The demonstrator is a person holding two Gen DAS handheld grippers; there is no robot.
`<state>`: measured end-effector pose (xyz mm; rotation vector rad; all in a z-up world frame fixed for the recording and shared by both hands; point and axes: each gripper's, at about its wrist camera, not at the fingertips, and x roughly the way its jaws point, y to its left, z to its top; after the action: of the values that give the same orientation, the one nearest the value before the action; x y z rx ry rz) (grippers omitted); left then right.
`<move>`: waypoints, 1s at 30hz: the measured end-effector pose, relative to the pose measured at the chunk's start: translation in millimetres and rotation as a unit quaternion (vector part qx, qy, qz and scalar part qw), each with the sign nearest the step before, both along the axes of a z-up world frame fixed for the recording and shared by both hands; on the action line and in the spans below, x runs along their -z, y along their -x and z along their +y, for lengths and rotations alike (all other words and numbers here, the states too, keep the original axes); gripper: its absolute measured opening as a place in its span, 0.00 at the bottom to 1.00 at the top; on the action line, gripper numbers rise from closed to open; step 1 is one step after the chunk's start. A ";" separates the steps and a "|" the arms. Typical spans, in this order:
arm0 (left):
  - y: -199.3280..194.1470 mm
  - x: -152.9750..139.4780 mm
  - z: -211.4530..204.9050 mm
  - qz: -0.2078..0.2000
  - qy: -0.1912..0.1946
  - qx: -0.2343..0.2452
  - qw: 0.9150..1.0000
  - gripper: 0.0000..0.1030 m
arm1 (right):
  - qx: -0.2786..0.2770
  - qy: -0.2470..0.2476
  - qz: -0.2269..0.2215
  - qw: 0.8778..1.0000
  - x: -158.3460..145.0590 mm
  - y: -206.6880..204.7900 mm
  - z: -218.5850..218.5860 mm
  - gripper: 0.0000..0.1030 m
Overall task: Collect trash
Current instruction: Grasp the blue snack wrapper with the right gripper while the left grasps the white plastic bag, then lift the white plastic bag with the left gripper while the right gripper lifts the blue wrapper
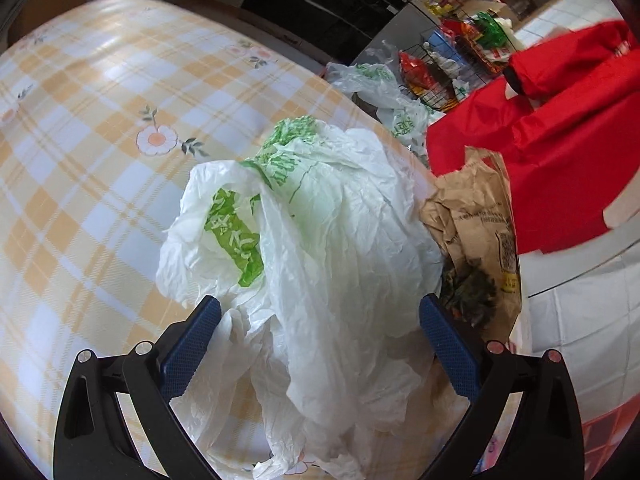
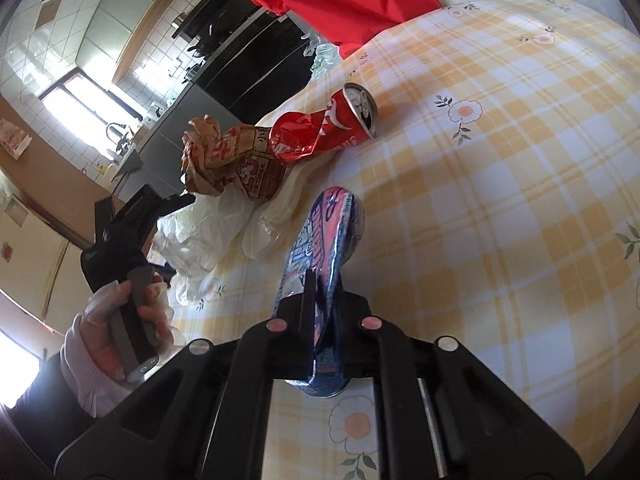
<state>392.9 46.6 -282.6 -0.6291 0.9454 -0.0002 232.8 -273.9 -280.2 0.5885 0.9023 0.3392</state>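
Jaws of the right gripper (image 2: 320, 300) pinch a squashed pink-and-blue drink can (image 2: 326, 240), lifting it off the checked yellow tablecloth (image 2: 500, 200) for the trash. Left gripper (image 1: 320, 320) gapes around a crinkly white plastic bag (image 1: 340, 220) near the tabletop's edge, not squeezing yet.

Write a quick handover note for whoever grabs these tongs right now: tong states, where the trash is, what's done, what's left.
Left tongs: open, astride the white plastic bag, not gripping.
Right tongs: shut on a crushed blue-pink can.
On the checked tablecloth: crushed red can, crumpled paper bag, brown paper bag.
Done: one can gripped.
Left: bag it, then collect the rest.
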 end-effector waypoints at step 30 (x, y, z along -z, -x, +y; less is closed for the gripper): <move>171.1 -198.3 52.7 -0.176 -0.173 0.028 0.969 0.11 | 0.015 -0.010 -0.086 0.996 -93.2 106.3 -1.8 0.10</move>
<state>221.9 99.3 -84.3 -0.2643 0.5976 0.0018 126.5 -275.7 -187.0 0.5821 0.7255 0.3660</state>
